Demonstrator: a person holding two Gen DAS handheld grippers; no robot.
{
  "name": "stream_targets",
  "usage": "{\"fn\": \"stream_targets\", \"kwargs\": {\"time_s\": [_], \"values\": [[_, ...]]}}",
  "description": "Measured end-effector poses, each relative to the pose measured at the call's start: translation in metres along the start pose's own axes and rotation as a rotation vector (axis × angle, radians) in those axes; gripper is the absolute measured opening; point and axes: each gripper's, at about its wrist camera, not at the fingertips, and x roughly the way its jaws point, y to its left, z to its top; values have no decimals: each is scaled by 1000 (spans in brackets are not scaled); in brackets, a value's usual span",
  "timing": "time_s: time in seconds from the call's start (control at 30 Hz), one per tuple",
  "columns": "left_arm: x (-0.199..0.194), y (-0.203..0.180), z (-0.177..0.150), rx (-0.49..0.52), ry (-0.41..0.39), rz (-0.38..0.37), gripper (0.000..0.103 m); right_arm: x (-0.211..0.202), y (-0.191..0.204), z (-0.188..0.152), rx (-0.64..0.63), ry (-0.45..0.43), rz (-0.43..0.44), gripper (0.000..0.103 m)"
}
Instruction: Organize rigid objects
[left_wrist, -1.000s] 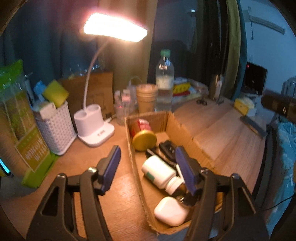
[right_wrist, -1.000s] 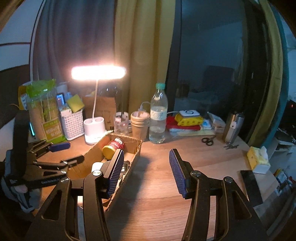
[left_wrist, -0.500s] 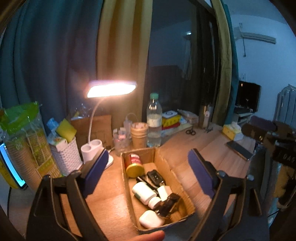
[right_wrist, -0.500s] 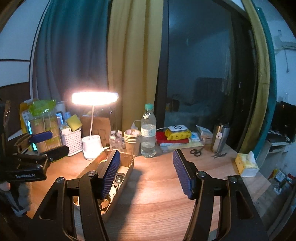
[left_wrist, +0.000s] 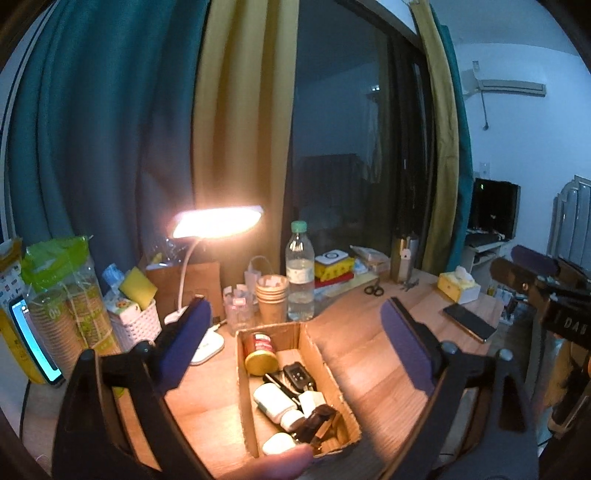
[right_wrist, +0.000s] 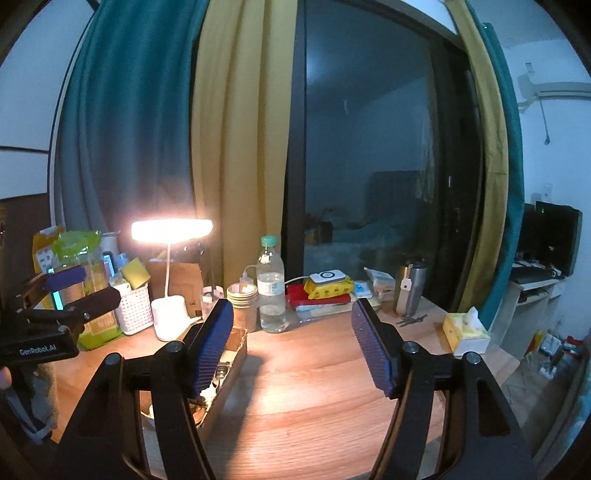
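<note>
Blue-padded tongs fill the foreground of both views, and the cardboard box (left_wrist: 299, 387) on the wooden desk (right_wrist: 317, 391) is the landmark for everything else. The left tongs (left_wrist: 295, 354) are spread wide with nothing between the pads, having just been opening; they hover above the box. The right tongs (right_wrist: 291, 347) are also apart and empty, their jaws having just been widening too, held over bare desk just right of the box. Inside the box lie the sorted things: a jar with a yellow lid (left_wrist: 260, 353) at the far end, a black key fob (left_wrist: 297, 373) in the middle, a white pill bottle (left_wrist: 275, 402) nearer, and a white case (left_wrist: 277, 443) at the near end. Behind the box stand a lit desk lamp (left_wrist: 218, 221), a stack of paper cups (left_wrist: 272, 302) and a water bottle (left_wrist: 300, 269). Likely risks: the box is crowded, so a lowered pad could catch its thin wall and tip it, and a wide reach past the box could knock over the bottle or cups.
</note>
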Motion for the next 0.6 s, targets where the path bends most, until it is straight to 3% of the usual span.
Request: {"fn": "stream_targets", "kwargs": {"time_s": [0.3, 0.6], "values": [[-15, -10, 9, 18, -59, 11, 99, -18, -10, 2, 23, -40, -19, 70], [-15, -12, 10, 25, -59, 13, 100, -18, -12, 1, 26, -41, -19, 70]]}}
